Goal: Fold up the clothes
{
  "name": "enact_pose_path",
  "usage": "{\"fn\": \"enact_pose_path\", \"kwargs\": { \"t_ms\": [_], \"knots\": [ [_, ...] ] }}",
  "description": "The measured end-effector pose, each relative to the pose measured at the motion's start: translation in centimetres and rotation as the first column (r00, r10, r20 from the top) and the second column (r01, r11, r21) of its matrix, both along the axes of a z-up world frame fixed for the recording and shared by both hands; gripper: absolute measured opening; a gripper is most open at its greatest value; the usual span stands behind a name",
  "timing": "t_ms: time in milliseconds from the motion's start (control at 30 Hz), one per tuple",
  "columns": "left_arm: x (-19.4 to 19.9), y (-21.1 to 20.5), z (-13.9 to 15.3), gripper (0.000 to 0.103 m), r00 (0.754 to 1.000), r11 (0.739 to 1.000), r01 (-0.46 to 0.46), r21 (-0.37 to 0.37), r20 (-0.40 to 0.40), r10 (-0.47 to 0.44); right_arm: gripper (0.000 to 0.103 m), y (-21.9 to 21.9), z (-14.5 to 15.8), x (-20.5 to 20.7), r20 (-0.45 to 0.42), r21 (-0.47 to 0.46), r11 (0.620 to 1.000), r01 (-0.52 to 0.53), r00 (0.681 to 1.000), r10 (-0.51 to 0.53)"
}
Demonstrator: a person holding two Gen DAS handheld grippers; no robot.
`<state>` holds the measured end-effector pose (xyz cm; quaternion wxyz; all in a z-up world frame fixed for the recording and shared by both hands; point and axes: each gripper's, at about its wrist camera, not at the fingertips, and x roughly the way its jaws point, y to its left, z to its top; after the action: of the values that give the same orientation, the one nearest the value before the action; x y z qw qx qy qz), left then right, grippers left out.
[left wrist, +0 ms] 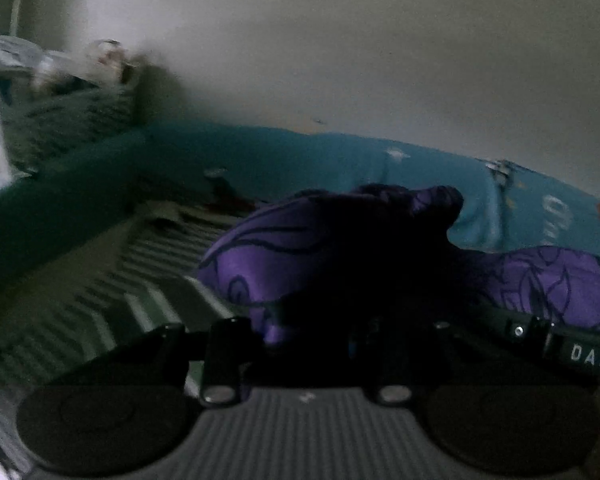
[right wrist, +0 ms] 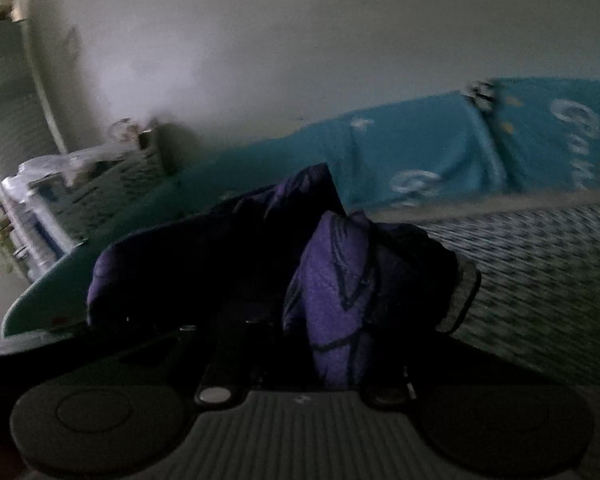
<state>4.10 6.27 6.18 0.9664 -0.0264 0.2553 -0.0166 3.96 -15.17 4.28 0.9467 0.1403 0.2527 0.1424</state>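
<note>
Ribbed grey housing and two dark round discs fill foreground of both wrist views. Left gripper [left wrist: 320, 320] closed on bunched purple garment [left wrist: 260, 256]; fingertips lost in shadow under the cloth. Right gripper [right wrist: 332, 344] likewise clamped on a thick fold of same garment [right wrist: 332, 300], satin-like sheen, dark line print, grey ribbed band at one edge. Garment lifted off zigzag-patterned bedcover [left wrist: 112, 300], draped over both sets of fingers. Beyond it, teal blanket [right wrist: 420, 148] with white lettering, partly cut off, letters unreadable. Farther back, woven basket [left wrist: 68, 120] at bed corner holding crumpled clear plastic and pale items, too blurred to identify. Plain pale wall [left wrist: 340, 40] behind. Both views dim, motion-blurred.
</note>
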Motion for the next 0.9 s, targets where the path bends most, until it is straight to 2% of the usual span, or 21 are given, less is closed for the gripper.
{"fn": "enact_pose_path", "kwargs": {
  "t_ms": [333,633,767,867,900],
  "knots": [
    [2.5,9.7,-0.4,0.029,0.982,0.982,-0.189,-0.020,-0.016,0.189,0.019,11.3,-0.7,4.7,0.031,0.005,0.991,-0.134,0.990,0.134],
    [4.6,14.0,-2.4,0.029,0.972,0.974,-0.229,0.001,-0.060,0.228,0.019,15.7,-3.7,8.1,0.010,0.007,0.985,-0.170,0.985,0.170],
    [6.7,15.8,-4.8,0.031,0.962,0.971,-0.235,-0.043,-0.155,0.226,0.020,16.8,-5.4,9.2,0.000,-0.025,0.988,-0.150,0.989,0.150],
    [7.7,17.4,-6.1,0.047,0.949,0.961,-0.258,-0.096,-0.209,0.234,0.027,17.3,-7.4,10.1,-0.049,-0.074,0.989,-0.132,0.991,0.128],
    [7.7,17.9,-6.3,0.053,0.946,0.954,-0.274,-0.122,-0.215,0.244,0.036,17.3,-8.1,10.4,-0.068,-0.093,0.988,-0.126,0.990,0.120]
  ]
}}
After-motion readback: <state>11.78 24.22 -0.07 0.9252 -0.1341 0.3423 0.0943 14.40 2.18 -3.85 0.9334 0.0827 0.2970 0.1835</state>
